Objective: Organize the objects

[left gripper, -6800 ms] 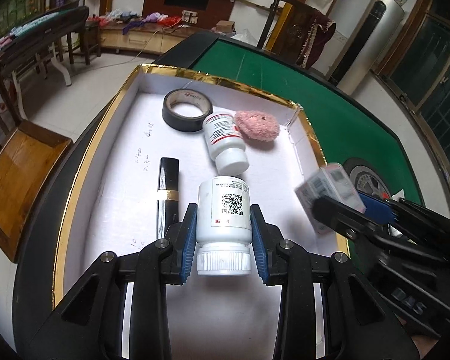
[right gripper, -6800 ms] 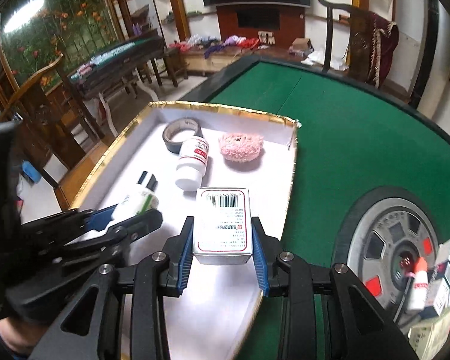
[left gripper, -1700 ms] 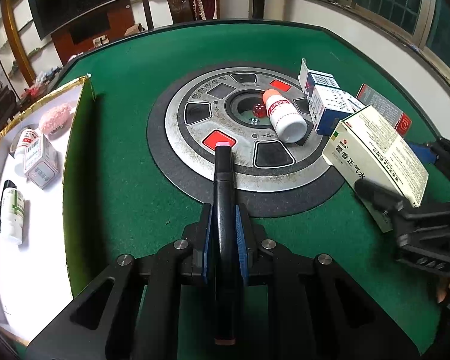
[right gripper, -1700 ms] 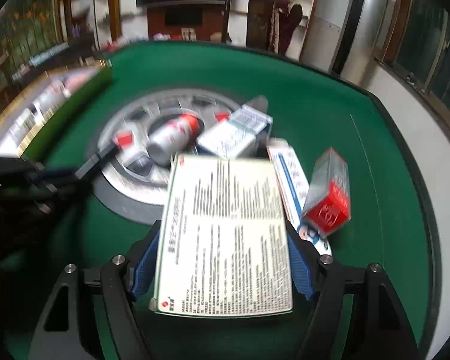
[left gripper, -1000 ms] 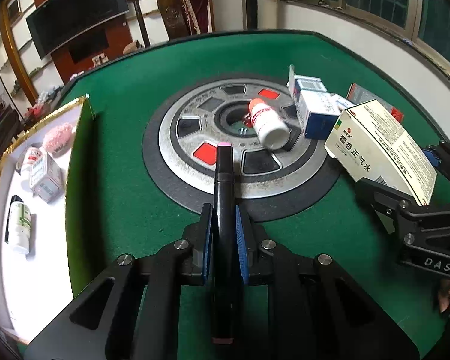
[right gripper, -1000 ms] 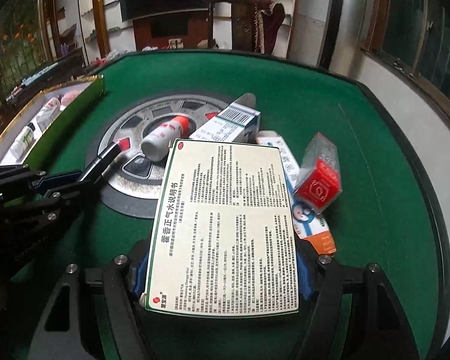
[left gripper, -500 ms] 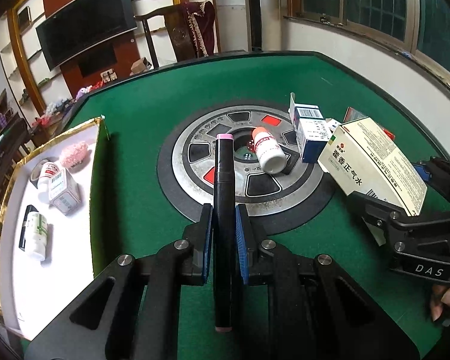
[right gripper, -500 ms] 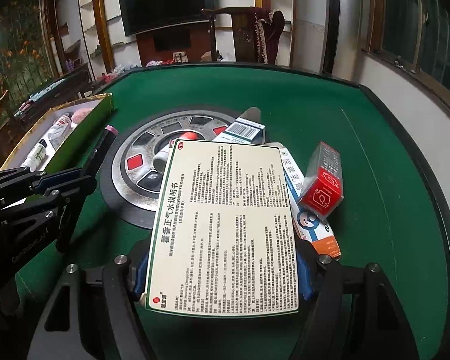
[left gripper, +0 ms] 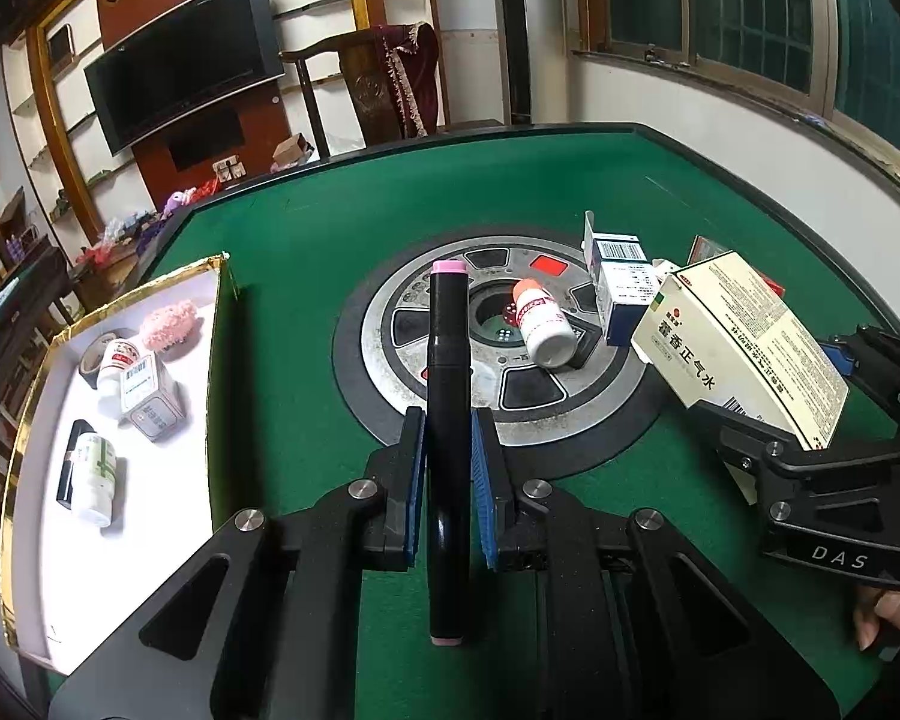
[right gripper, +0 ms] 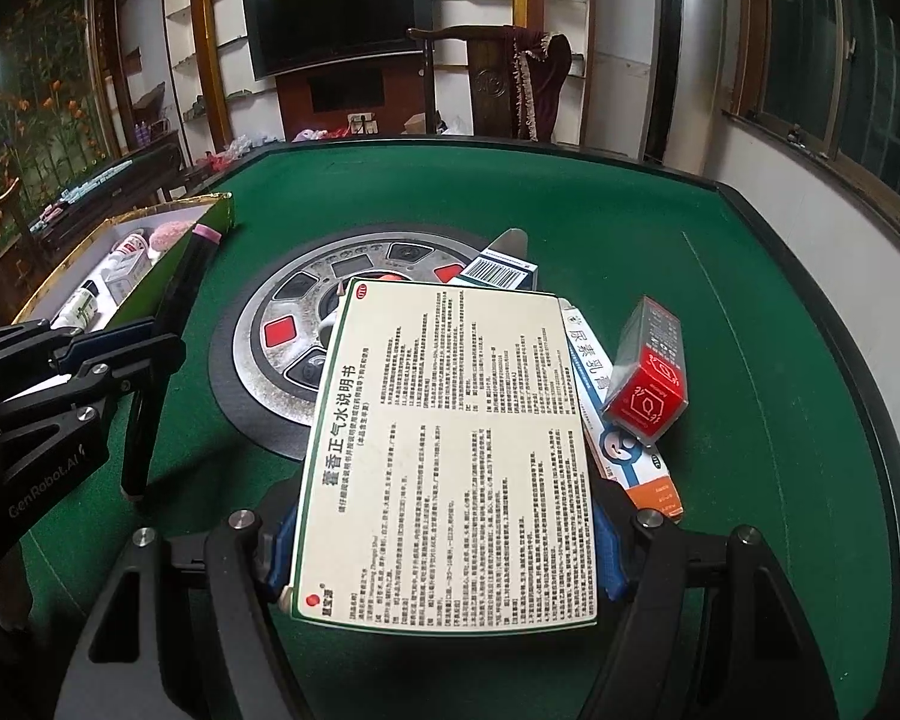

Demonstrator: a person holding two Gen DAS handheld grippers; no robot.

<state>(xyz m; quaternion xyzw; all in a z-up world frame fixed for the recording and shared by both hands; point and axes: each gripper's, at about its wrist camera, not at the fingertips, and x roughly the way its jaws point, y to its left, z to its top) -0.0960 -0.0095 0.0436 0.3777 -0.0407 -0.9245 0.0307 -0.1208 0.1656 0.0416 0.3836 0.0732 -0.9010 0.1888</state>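
left gripper [left gripper: 447,468] is clamped on a black marker [left gripper: 447,420] with pink end caps; the marker runs along the fingers, one cap ahead of the tips, the other back toward the camera. right gripper [right gripper: 444,531] grips a large cream medicine box [right gripper: 450,450] by its long sides, printed face up, clear of the felt.

containers: a gold-rimmed white tray [left gripper: 168,510] sits to the left of the left gripper. in it: a pink fuzzy pad [left gripper: 170,318] at the far end, a roll of dark tape [left gripper: 93,354] beside it, a small white bottle with a red label [left gripper: 114,363] lying partly over the tape, a small grey box [left gripper: 150,399] touching that bottle, and nearer, a white bottle with a green label [left gripper: 93,471] lying beside a black tube [left gripper: 66,468].

surface: green felt table [left gripper: 330,240] with a round metal centre disc [left gripper: 510,354] ahead of the left gripper. an orange-capped white bottle [left gripper: 540,324] lies on its side on the disc near the hub. a blue-and-white box [left gripper: 621,288] stands at the disc's right edge. ahead-right of the right gripper, a red-ended box [right gripper: 648,378] leans tilted on a long flat white-and-orange carton [right gripper: 618,420].

room: a wall tv [right gripper: 336,30], a wooden chair with a maroon cloth [right gripper: 510,84], a standing air conditioner [right gripper: 678,54], barred windows on the right.
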